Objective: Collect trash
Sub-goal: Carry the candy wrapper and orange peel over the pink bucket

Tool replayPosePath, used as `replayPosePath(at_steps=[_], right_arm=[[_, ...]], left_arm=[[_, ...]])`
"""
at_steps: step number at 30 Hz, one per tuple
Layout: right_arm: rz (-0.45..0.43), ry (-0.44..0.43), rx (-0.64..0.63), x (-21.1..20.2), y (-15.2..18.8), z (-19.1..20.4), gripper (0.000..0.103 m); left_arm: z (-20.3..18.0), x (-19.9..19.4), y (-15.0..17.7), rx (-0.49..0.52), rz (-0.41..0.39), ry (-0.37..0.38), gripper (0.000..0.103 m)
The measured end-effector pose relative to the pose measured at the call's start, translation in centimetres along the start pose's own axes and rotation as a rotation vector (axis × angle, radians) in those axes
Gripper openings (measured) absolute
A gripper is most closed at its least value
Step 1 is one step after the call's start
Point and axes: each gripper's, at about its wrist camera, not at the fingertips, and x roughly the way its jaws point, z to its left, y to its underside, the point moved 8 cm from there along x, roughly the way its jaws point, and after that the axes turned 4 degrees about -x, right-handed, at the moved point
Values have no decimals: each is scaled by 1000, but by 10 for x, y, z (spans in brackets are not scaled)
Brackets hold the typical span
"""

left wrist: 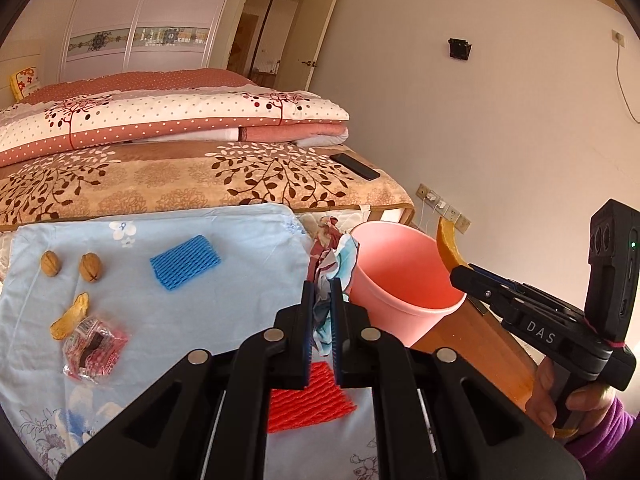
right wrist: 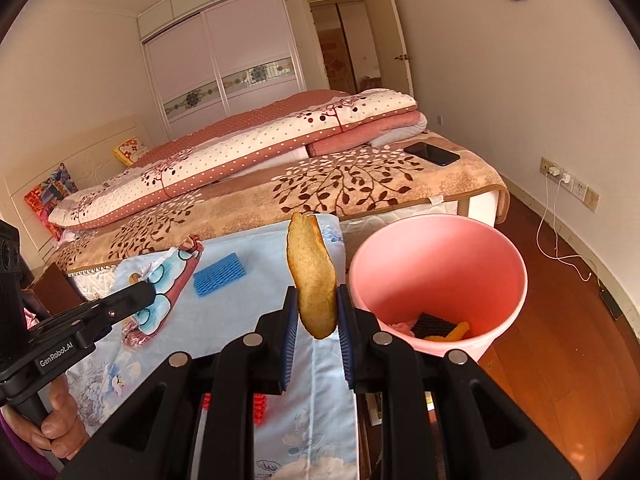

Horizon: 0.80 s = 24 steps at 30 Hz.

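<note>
Left gripper (left wrist: 322, 320) clenched on a crumpled, printed plastic wrapper (left wrist: 331, 264), just left of the smooth, tapered pink plastic bin (left wrist: 404, 280). Right gripper (right wrist: 317, 316) grasping a curved, leathery fruit peel (right wrist: 311, 276), upright, beside the bin's left rim. Ridged blue foam netting (left wrist: 185, 263) lies on pale floral cloth (left wrist: 160, 312), left of the bin.

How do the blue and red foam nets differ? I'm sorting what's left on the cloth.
The blue foam net lies in full view far back on the cloth; the red foam net lies at the near edge, partly hidden behind the left gripper. Blue looks flat and rectangular, red more rumpled. Both are mesh foam sleeves, untouched.
</note>
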Motion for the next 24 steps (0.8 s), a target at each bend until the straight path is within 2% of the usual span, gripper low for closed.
replayPosePath(at_steps=[14, 24], right_arm=[[-14, 127, 95, 24, 3, -75, 19], [10, 178, 125, 47, 11, -111, 19]], left_arm=[[-67, 77, -7, 65, 55, 75, 7], [-94, 129, 0, 95, 112, 86, 7]])
